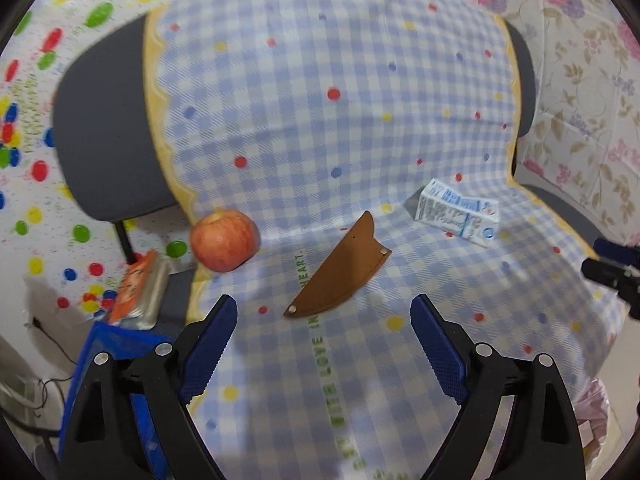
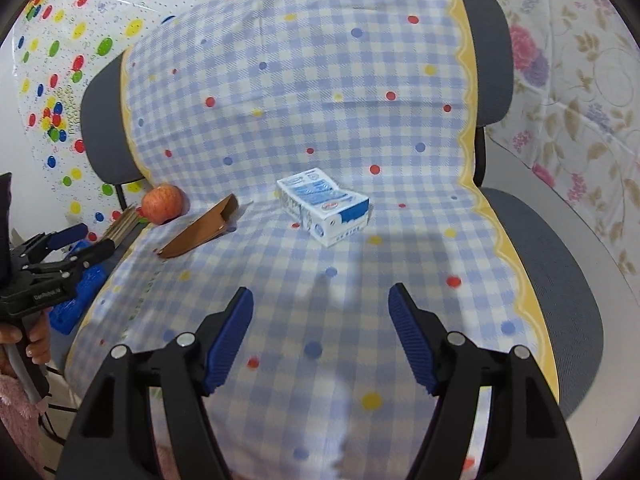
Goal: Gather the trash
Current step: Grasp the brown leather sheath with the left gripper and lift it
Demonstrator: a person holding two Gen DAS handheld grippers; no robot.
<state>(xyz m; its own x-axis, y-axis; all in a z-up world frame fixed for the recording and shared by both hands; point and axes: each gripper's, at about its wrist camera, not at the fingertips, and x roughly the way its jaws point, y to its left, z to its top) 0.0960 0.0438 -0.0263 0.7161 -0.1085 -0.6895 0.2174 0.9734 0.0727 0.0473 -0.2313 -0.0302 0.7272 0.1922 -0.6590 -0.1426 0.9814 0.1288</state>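
My left gripper [image 1: 322, 312] hangs over the checked cloth [image 1: 320, 100] on the chair [image 1: 104, 140], jaws spread wide with nothing between them; the brown sheath [image 1: 342, 270] lies just ahead of its fingertips, the apple [image 1: 224, 240] near the cloth's left edge. My right gripper [image 2: 320, 300] is also open and empty, pointed down at the seat; the carton [image 2: 324, 208] lies on its side ahead of it, well apart from the fingers [image 2: 234, 336]. In the right view I see a hand [image 2: 38, 340] on the other handle; a blue basket [image 1: 116, 344] sits below the seat's left edge.
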